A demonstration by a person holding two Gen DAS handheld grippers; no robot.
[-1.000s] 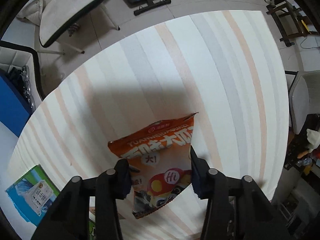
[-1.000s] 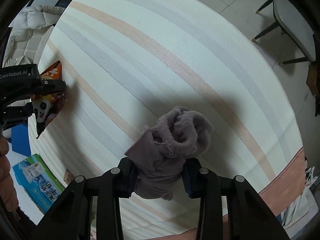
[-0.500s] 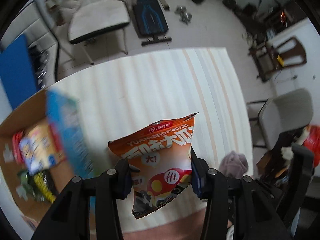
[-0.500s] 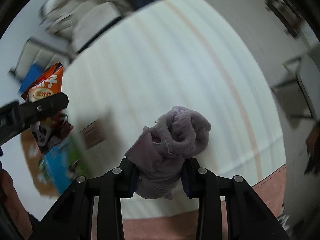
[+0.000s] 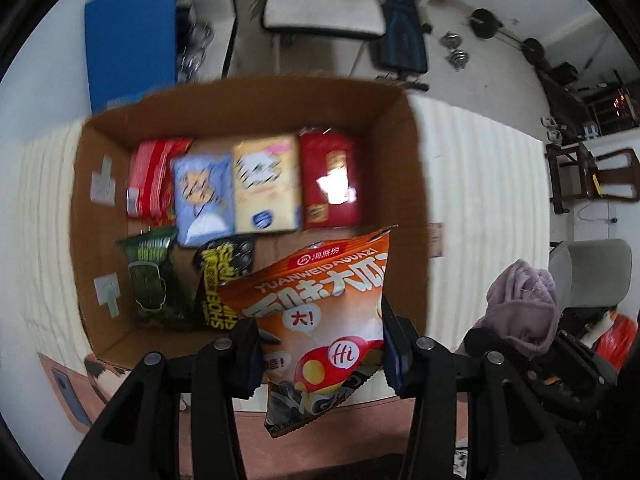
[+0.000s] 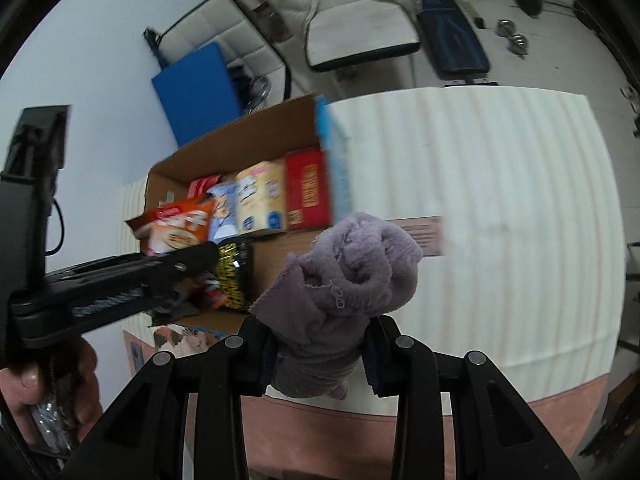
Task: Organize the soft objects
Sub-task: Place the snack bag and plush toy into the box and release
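My left gripper [image 5: 320, 348] is shut on an orange snack bag [image 5: 324, 312] and holds it above the near right corner of an open cardboard box [image 5: 416, 184]. The bag also shows in the right wrist view [image 6: 176, 228]. My right gripper [image 6: 320, 356] is shut on a rolled purple towel [image 6: 348, 276], held above the striped tablecloth to the right of the box [image 6: 240, 152]. The towel also shows in the left wrist view [image 5: 520, 308]. The box holds several snack and tissue packs.
The striped cloth [image 6: 500, 220] covers the table right of the box. Inside the box lie a red pack [image 5: 332, 180], a yellow pack [image 5: 266, 184], a blue pack [image 5: 202, 196] and a green bag [image 5: 154, 276]. Chairs and a bench stand on the floor beyond.
Both grippers swung left, each keeping its load. The cardboard box came into view, and the orange bag is now over it instead of over bare cloth.
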